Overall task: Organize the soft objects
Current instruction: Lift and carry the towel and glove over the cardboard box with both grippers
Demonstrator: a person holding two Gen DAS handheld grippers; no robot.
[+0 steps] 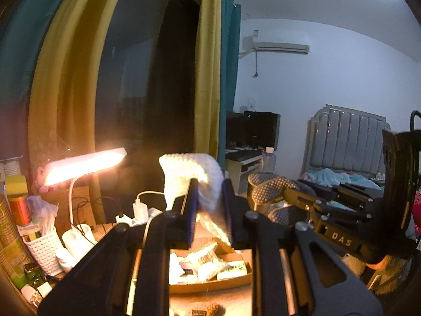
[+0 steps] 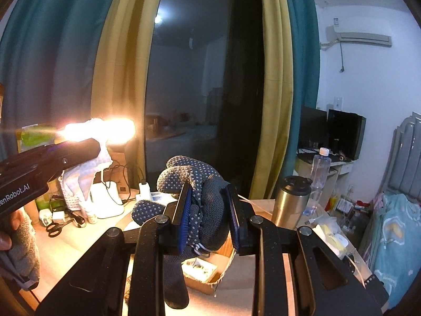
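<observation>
My left gripper [image 1: 209,210] is shut on a white knitted cloth [image 1: 192,173] and holds it up above the desk. The cloth also shows in the right wrist view [image 2: 89,163], hanging from the left gripper's fingers [image 2: 79,150]. My right gripper [image 2: 208,216] is shut on a grey dotted work glove [image 2: 194,181], held up over the desk. The glove also shows in the left wrist view [image 1: 271,189], at the tip of the right gripper.
A lit desk lamp [image 1: 84,164] glares at the left. A cardboard box [image 1: 210,276] of packets lies on the desk below. A white basket [image 1: 43,250], cups, chargers, scissors [image 2: 56,227], a steel tumbler [image 2: 290,202] and a water bottle [image 2: 319,173] crowd the desk. A bed stands at the right.
</observation>
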